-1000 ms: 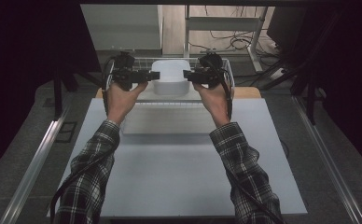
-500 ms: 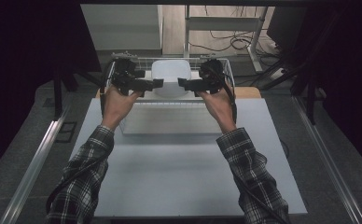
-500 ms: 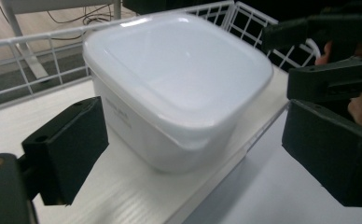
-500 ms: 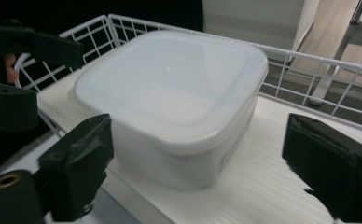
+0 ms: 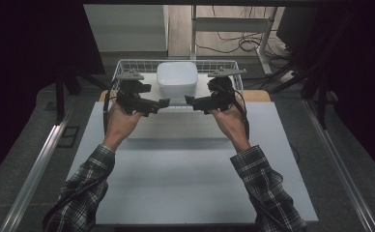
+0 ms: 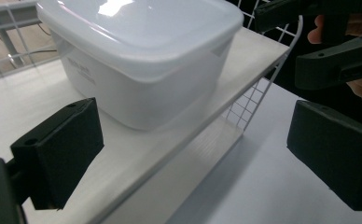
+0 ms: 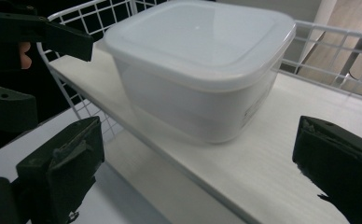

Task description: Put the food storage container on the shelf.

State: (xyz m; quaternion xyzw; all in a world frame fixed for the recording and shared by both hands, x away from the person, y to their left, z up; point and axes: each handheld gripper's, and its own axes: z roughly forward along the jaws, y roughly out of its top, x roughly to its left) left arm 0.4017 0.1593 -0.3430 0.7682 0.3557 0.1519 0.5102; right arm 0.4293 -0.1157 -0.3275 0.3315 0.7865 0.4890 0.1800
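At the far end of the table (image 5: 185, 183), inside a wire basket (image 5: 127, 64), a white plastic box (image 5: 177, 79) with a snap-on lid (image 7: 202, 35) sits on a pale board (image 7: 281, 154), close to the board's near edge. Both grippers hang just in front of it, one on each side and pointed inward at each other: the left gripper (image 5: 159, 103) off its left front corner, the right gripper (image 5: 191, 101) off its right front corner. Both pairs of jaws have just been opening and now stand wide apart, with nothing between them and no pad touching the box. From the left gripper view the box (image 6: 142, 60) lies a little ahead, apart from the black pads.

Judging by its thin, cloudy walls, the box is probably light and somewhat springy, so it may flex if squeezed hard. Its sides look smooth and slightly tapered toward the base, which likely makes them slippery under flat pads. I cannot tell whether anything is inside. The stiffest hold is probably just under the lid's overhanging rim, on opposite sides, one gripper to each, so the rim stops the pads from sliding upward and the box stays level
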